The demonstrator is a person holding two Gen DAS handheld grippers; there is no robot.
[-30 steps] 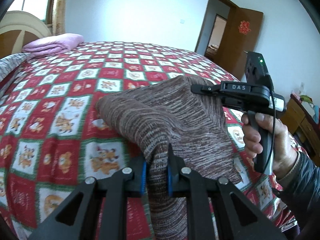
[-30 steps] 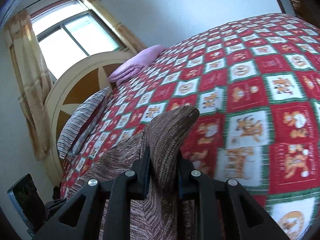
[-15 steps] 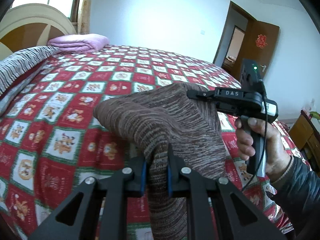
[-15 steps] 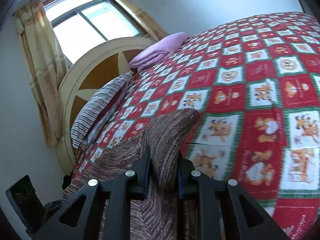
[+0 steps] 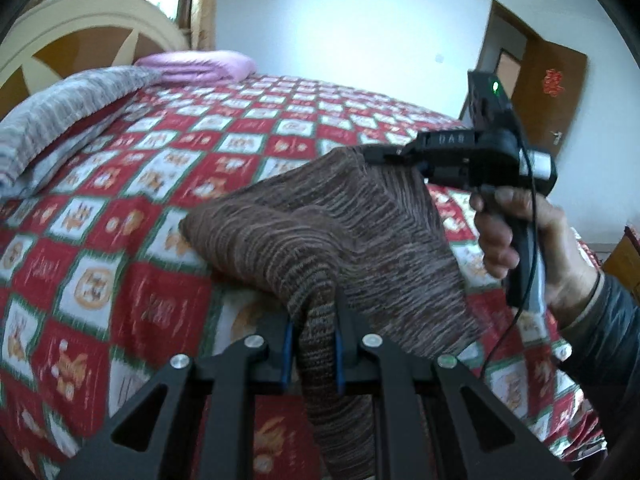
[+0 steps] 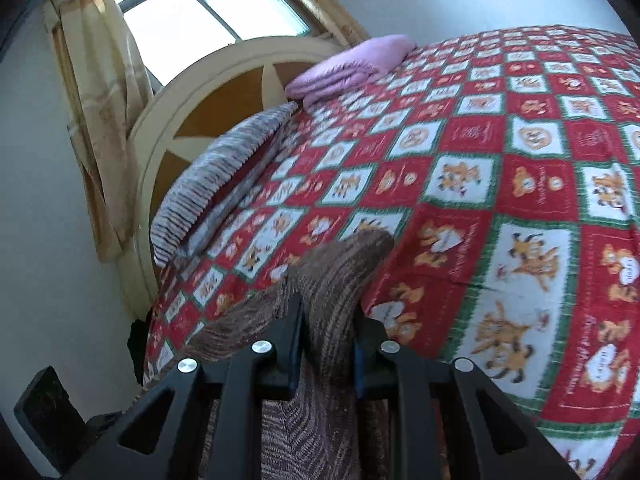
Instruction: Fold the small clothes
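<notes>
Spread over the whole bed, a red, white and green checked quilt with cartoon animal squares [image 5: 132, 168] lies under both tools, and above it the left gripper [image 5: 311, 350] has its blue-lined jaws pressed onto a bunched fold of a brown and grey marled knit garment [image 5: 320, 232], which hangs down between them and rises ahead in a ridge. At the far top corner of that ridge the right gripper [image 5: 374, 156] pinches the same knit; in its own view its jaws have just been closing and squeeze a rounded hump of the cloth [image 6: 332, 280], the rest trailing down and to the left toward the quilt edge. A person's right hand [image 5: 532, 248] in a dark sleeve grasps that tool's handle. Farther out lie a grey striped pillow [image 6: 224, 176] and a folded lilac blanket [image 6: 352, 64] by the cream arched headboard [image 6: 224, 76] — beyond it a curtained window [image 6: 208, 4], and a brown wooden door [image 5: 548, 92] on the other side
</notes>
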